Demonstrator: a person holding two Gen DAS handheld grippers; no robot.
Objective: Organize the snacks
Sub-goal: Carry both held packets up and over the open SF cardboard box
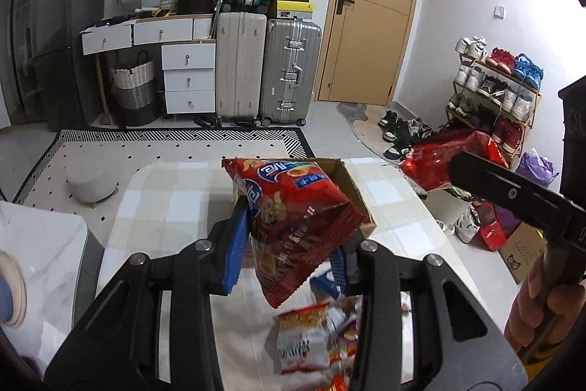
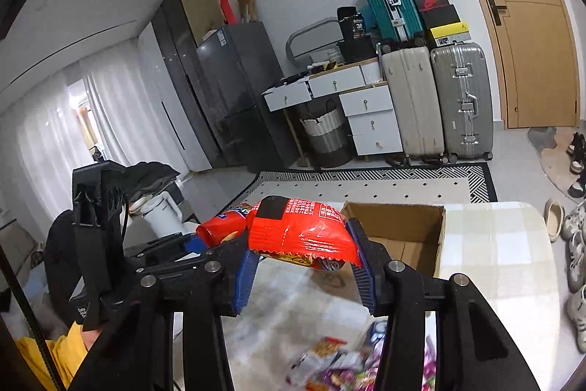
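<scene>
1. Loose snack packets (image 1: 315,339) lie blurred on the near part of the checked table (image 1: 168,207).
2. Left gripper (image 1: 289,244) is clamped on a dark red snack bag (image 1: 293,207), which hangs in the air above the tabletop, near the cardboard box (image 1: 351,182).
3. Farther along the table, the cardboard box stands open-topped by the far edge.
4. Right gripper (image 2: 304,266) pinches a bright red snack bag (image 2: 304,233) between its blue pads (image 2: 245,281), lifted clear of the table, just near-left of the box.
5. Shoes on a rack (image 1: 494,87) fill the far right.
</scene>
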